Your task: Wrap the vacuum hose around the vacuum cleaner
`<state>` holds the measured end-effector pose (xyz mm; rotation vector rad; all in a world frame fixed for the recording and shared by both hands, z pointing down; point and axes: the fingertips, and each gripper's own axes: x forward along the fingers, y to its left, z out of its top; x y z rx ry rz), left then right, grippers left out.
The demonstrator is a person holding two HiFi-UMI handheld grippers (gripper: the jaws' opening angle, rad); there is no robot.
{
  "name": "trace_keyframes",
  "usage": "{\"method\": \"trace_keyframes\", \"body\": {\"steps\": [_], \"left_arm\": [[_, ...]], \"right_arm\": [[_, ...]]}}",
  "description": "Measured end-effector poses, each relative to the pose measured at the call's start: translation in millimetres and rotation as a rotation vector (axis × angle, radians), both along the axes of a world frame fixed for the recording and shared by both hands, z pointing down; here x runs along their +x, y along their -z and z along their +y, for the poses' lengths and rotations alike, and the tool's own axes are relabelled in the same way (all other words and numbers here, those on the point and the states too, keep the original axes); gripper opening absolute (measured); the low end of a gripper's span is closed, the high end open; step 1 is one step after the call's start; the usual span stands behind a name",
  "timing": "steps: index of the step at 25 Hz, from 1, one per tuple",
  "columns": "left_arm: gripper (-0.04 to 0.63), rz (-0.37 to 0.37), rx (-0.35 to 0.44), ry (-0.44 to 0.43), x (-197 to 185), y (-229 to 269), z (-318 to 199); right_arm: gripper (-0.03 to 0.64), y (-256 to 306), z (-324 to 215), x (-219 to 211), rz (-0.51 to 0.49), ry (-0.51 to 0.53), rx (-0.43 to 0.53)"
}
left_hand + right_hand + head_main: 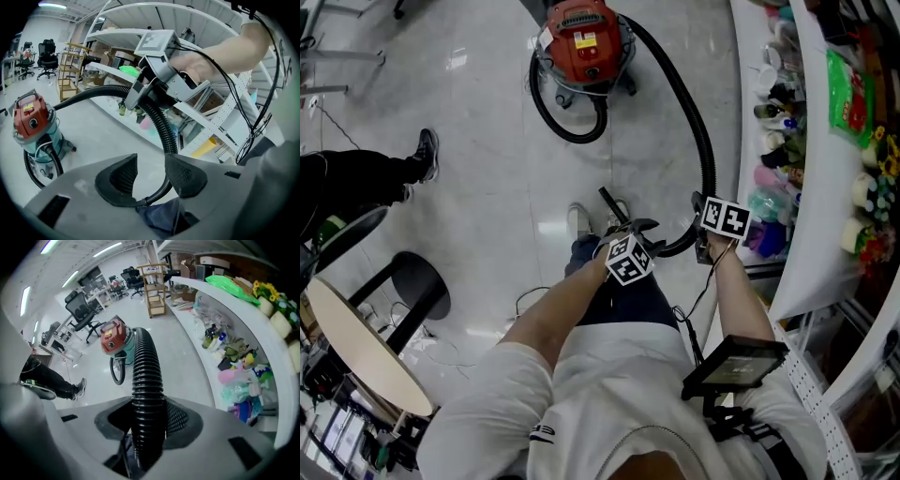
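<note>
The red vacuum cleaner [584,37] sits on the floor at the top centre of the head view, and the black hose [701,131] sweeps from it down the right side of the frame to the two grippers at centre. The right gripper [149,420] has its jaws clamped on the ribbed hose, which fills the space between the pads and runs up toward the cleaner. The left gripper [151,171] stands with jaws apart, a clear gap between the pads; the hose curves past the right-hand pad and low through that gap, not squeezed.
</note>
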<state>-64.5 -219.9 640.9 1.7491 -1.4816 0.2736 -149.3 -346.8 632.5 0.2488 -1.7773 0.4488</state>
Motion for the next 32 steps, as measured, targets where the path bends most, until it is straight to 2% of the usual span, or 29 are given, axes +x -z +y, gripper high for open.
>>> {"method": "trace_keyframes", "body": {"steps": [5,7,9,12,14,17,19,23,27,29,32], "left_arm": [[0.195,0.037,0.013,-0.065,51,-5,20],[0.217,0.022,0.019,-0.098,65,-9,28],[0.23,0.01,0.016,-0.095,74,-14,38],[0.236,-0.017,-0.019,-0.039,73,-25,55],[0.236,-0.049,-0.053,0.03,64,-33,70],[0.236,-0.057,-0.111,0.146,48,-42,98],[0.236,-0.071,-0.143,0.205,36,-45,117],[0.236,-0.133,-0.204,0.267,22,-53,153],[0.236,-0.117,-0.245,0.413,3,-55,197],[0.236,-0.181,-0.295,0.447,-7,-57,222],[0.236,-0.327,-0.378,0.399,-17,-64,248]], "right_arm": [[0.164,-9,12,46,0.026,-0.134,-0.093],[0.164,-14,25,54,0.022,-0.188,-0.144],[0.164,-19,43,60,0.018,-0.239,-0.197],[0.164,-24,71,60,0.002,-0.302,-0.276],[0.164,-26,90,59,-0.01,-0.335,-0.328],[0.163,-27,117,56,-0.026,-0.369,-0.391],[0.163,-27,133,50,-0.03,-0.383,-0.427],[0.163,-32,168,38,-0.022,-0.401,-0.502],[0.163,-34,202,20,-0.009,-0.376,-0.555],[0.163,-35,217,10,0.005,-0.345,-0.561],[0.161,-35,236,-1,0.027,-0.301,-0.56]]}}
